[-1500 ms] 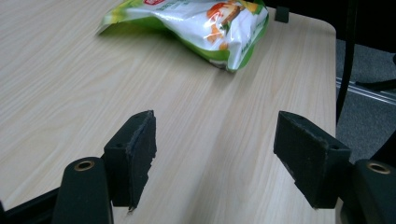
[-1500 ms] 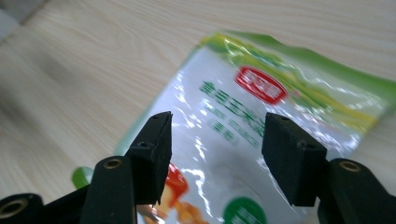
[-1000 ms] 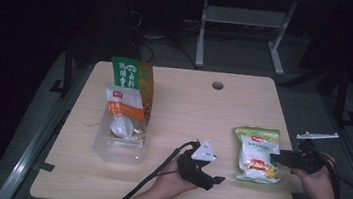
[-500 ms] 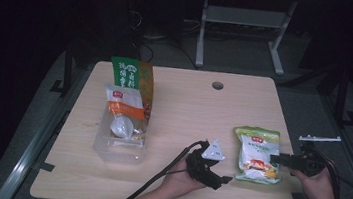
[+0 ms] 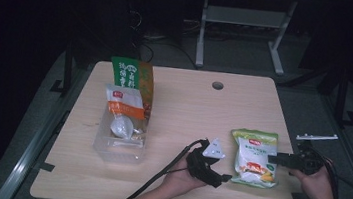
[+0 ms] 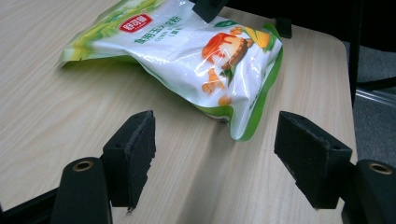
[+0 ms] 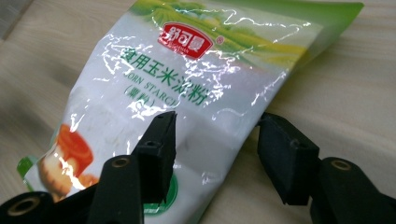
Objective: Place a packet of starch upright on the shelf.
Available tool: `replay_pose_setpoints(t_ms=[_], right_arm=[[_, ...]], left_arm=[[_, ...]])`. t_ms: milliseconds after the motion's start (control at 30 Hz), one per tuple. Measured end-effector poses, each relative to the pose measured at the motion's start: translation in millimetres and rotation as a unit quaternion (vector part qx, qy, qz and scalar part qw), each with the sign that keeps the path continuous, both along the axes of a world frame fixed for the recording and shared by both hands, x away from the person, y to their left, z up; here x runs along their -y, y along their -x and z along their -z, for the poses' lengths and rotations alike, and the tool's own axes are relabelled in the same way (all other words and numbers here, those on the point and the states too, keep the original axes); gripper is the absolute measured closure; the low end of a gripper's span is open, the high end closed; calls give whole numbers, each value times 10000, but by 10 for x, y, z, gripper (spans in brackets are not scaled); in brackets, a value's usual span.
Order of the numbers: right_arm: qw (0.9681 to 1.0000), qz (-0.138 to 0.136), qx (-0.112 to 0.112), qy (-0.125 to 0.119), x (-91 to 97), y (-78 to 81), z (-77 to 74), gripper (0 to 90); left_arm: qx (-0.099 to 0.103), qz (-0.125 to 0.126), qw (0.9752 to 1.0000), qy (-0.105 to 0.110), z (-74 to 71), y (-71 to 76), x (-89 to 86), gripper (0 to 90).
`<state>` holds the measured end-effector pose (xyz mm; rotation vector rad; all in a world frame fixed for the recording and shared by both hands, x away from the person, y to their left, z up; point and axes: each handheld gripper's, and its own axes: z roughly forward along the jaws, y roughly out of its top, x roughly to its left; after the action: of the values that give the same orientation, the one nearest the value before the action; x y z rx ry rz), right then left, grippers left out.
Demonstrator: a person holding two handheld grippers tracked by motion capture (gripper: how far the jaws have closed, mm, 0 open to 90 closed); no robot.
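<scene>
Right gripper (image 5: 272, 160) reaches in from the right edge of the worktop (image 5: 189, 106); its jaws have just been opening again and stand apart astride the right edge of the starch bag (image 5: 254, 157), one over the bag's face, the other beside it on the wood. Whether a pad touches the film I cannot tell. Left gripper (image 5: 223, 177) lies low just left of the bag's near corner, jaws spread wide with bare wood between them and the corner just ahead of them.

At the worktop's left sits a clear bin (image 5: 120, 141) holding a tall green-and-orange pack (image 5: 132, 77) leaning at its back, a white-and-orange pouch (image 5: 123, 104) in front of that, and a pale round thing (image 5: 122, 128) at the bottom, too small to name. Nothing lies between bin and bag except the left gripper with its cable.

The bag, flat on the right half, is white and green with a red logo, Chinese characters, the words "CORN STARCH" and a picture of corn.
</scene>
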<state>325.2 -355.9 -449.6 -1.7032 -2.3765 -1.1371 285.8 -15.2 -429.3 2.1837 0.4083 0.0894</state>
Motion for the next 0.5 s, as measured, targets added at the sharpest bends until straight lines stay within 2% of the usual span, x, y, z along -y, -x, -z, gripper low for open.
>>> replay_pose_setpoints(t_ms=[100,167,233,300,400,500], right_arm=[[9999,-32,-79,-130,-23,-87,50,460],[9995,-9,-139,-276,-37,-111,67,512],[9993,-60,-178,-314,-44,-115,75,620],[9994,-74,-186,-283,-66,-99,63,725],[9995,-106,-203,-202,-92,-80,44,833],[9995,-200,-237,-60,-127,-59,10,876]], left_arm=[[-35,-8,10000,5,6,-17,-2,290],[-36,-12,10000,-7,9,-24,-4,290],[-50,-27,10000,8,14,-28,-6,290],[-77,-32,10000,12,18,-38,-6,290],[-111,-52,9999,19,31,-52,-3,290],[-169,-72,9998,22,49,-73,2,290]])
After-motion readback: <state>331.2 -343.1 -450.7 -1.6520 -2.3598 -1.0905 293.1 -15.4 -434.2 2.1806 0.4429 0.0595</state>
